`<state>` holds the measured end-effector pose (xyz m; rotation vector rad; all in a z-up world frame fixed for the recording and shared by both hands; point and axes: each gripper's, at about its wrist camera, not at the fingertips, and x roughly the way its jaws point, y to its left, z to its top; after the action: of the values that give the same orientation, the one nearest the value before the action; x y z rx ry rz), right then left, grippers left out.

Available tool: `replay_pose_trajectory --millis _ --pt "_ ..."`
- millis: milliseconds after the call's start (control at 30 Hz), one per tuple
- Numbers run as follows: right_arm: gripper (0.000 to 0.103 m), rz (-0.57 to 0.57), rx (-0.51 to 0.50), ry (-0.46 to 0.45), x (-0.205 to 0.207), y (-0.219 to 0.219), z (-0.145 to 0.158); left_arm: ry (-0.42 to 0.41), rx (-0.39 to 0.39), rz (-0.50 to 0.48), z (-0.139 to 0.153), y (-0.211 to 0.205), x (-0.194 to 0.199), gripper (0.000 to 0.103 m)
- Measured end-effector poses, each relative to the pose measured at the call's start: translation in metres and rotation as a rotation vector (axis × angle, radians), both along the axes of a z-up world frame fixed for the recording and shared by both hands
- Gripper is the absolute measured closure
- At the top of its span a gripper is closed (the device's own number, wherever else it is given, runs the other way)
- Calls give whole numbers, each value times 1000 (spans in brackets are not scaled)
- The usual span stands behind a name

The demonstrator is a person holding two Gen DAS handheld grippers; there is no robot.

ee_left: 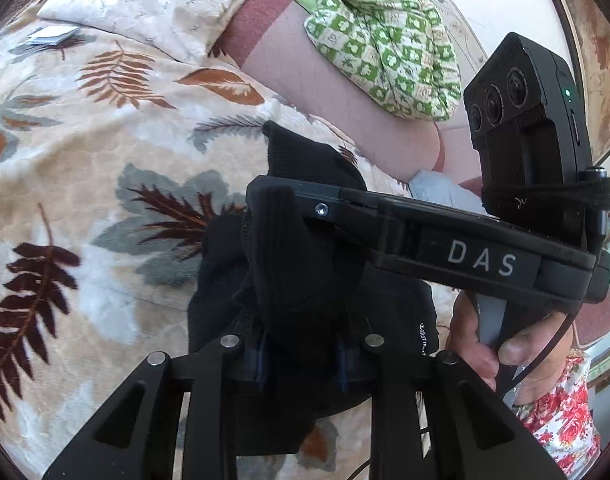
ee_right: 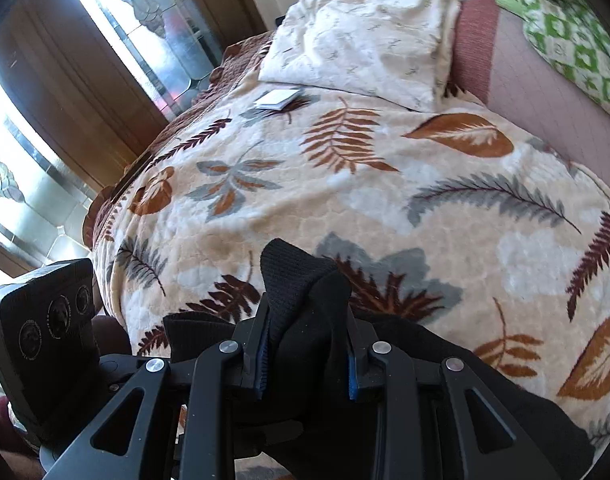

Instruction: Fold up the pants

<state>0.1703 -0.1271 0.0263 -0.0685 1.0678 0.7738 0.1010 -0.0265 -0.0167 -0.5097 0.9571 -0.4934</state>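
Note:
The black pants (ee_left: pixel 305 276) are bunched and lifted off the leaf-print blanket (ee_left: pixel 105 168). In the left wrist view my left gripper (ee_left: pixel 301 364) is shut on a thick fold of them, cloth filling the gap between its blue pads. My right gripper (ee_left: pixel 273 216) crosses that view from the right, held by a hand (ee_left: pixel 477 344), its tip on the same bunch just ahead. In the right wrist view the right gripper (ee_right: pixel 308 360) is shut on the pants (ee_right: pixel 301 280), and a ribbed edge sticks up above its fingers. More black cloth trails to the lower right.
A cream pillow (ee_right: pixel 365 40) and a small white packet (ee_right: pixel 277 98) lie at the far end of the bed. Green patterned cloth (ee_left: pixel 385 40) sits on a pink sheet (ee_left: pixel 345 112). A window with wooden frames (ee_right: pixel 45 80) lies beyond the bed's left edge.

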Motion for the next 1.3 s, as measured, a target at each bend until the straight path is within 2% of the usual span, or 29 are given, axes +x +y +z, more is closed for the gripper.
replay_pose_trajectory --millis 67,133,167,233,300,467,600,700,767,833,900,1000,1133,1167,1233,1300 --pt "71 -46 19 12 2 -28 -8 7 23 -30 -5 -26 3 74" --pt "68 -88 47 30 2 -56 -17 29 38 -72 -13 -50 4 63" --pt "65 -118 57 41 2 -71 -24 39 53 -89 -17 -58 3 59" --pt "59 -190 65 65 1 -102 -37 48 88 -131 -20 -75 -5 55" --pt "49 -277 78 78 -4 -135 -49 48 111 -171 -20 -84 -14 50" --pt "46 -487 135 79 -23 -215 -57 28 122 -216 -11 -75 -44 47" --pt "44 -591 162 6 -45 -245 -29 11 112 -158 0 -49 -52 44" --pt "44 -568 250 -36 -59 -238 -2 23 148 -75 1 -33 -45 42" --pt "44 -520 324 -24 -65 -221 6 36 181 -30 -4 -28 -38 42" --pt "44 -462 390 22 -68 -197 2 48 223 -9 -12 -28 -34 42" --pt "44 -423 410 78 -66 -172 -14 65 247 -12 -20 -32 -30 42" --pt "44 -437 353 147 -59 -152 -46 84 287 -33 -34 -41 -28 42" --pt "54 -528 172 125 -49 -155 -73 59 306 -49 -41 -44 -32 42" --pt "56 -553 124 124 -48 -156 -73 52 304 -50 -41 -43 -34 42" --pt "52 -545 118 103 -49 -152 -63 41 288 -41 -43 -40 -34 41" --pt "52 -498 81 35 -50 -141 -45 23 278 -36 -46 -42 -37 41"
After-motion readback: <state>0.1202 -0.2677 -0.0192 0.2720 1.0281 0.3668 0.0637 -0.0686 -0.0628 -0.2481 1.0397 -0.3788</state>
